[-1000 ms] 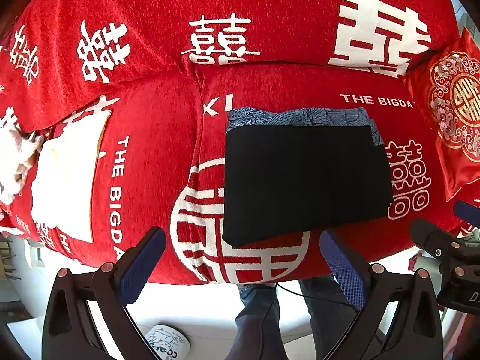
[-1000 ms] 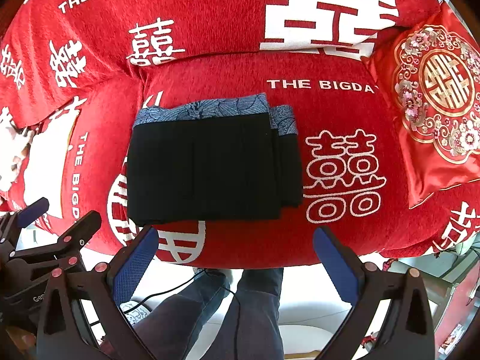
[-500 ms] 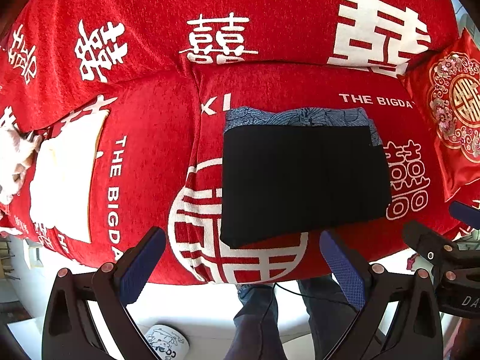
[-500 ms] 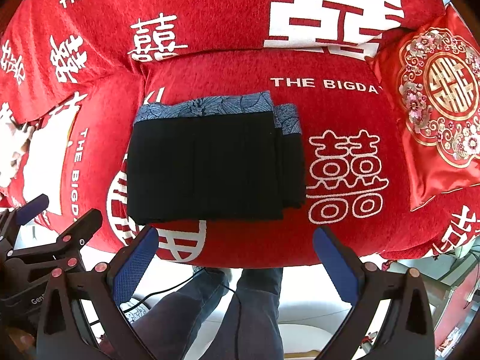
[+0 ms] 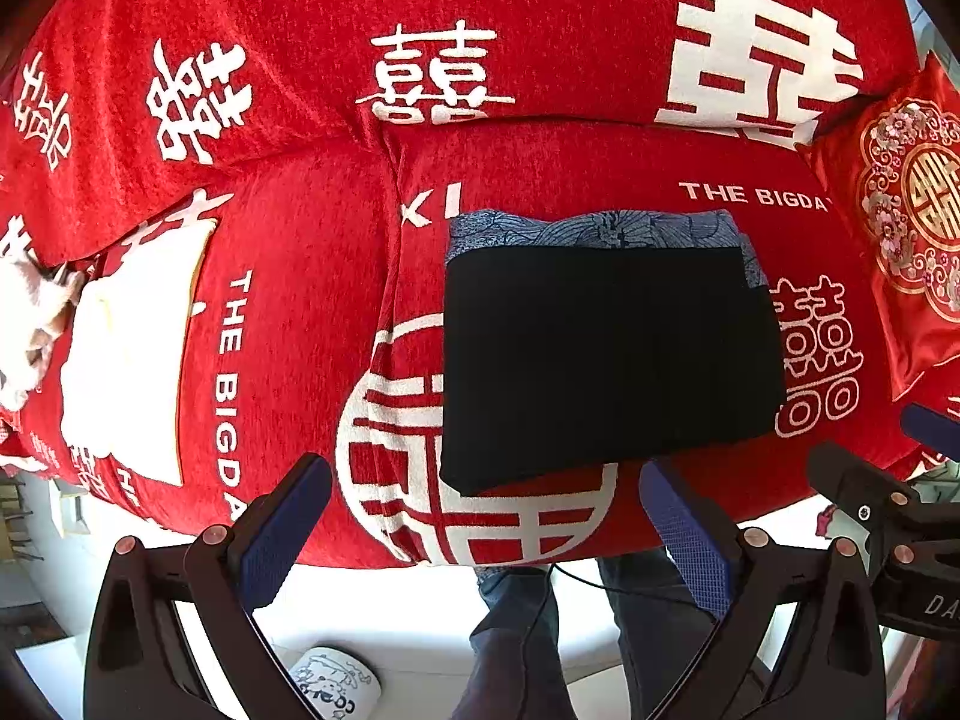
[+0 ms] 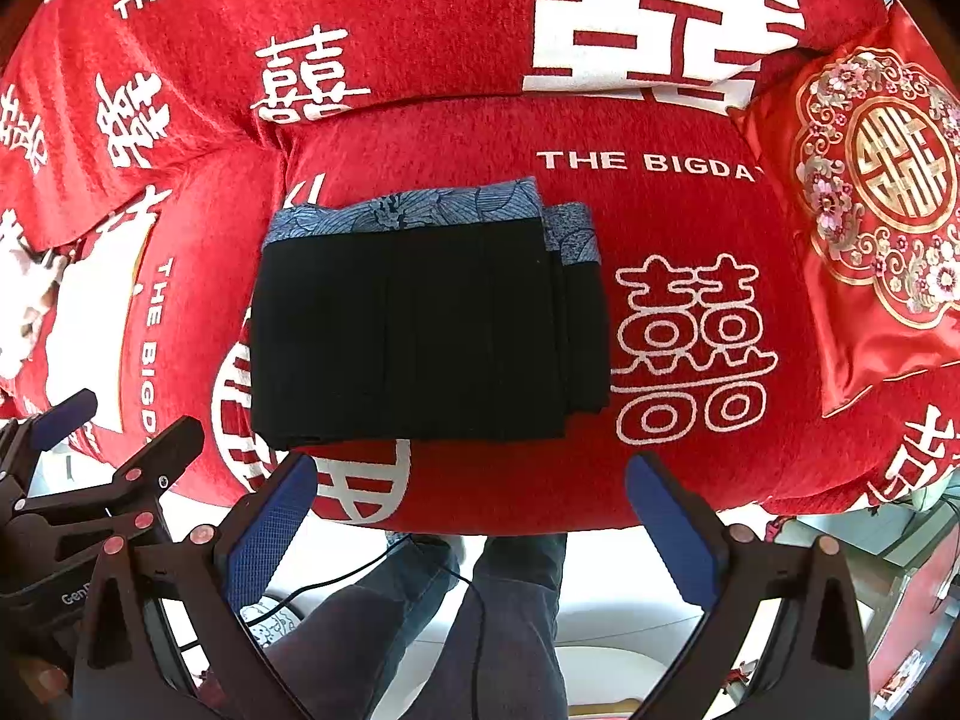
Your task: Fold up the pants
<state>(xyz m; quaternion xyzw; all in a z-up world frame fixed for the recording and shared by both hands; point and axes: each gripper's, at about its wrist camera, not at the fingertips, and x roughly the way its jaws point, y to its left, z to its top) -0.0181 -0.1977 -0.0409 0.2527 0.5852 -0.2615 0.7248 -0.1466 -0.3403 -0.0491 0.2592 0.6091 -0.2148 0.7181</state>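
The black pants (image 5: 606, 360) (image 6: 420, 336) lie folded into a flat rectangle on the red sofa seat, a blue patterned band along their far edge. My left gripper (image 5: 486, 531) hangs open off the sofa's front edge, below the pants' near left corner, holding nothing. My right gripper (image 6: 474, 525) is open too, empty, just in front of the seat edge under the pants' near side. Each gripper shows in the other's view: the right gripper (image 5: 888, 498) at the right edge, the left gripper (image 6: 84, 480) at the left edge.
A red sofa cover (image 5: 300, 300) with white characters drapes seat and backrest. A red embroidered cushion (image 6: 882, 222) leans at the right. White folded cloth (image 5: 126, 360) lies on the left seat. A person's legs (image 6: 480, 618) and a slipper (image 5: 333, 690) are on the white floor.
Both grippers drifted very slightly; the pants stay folded and still. Nothing was gripped or let go.
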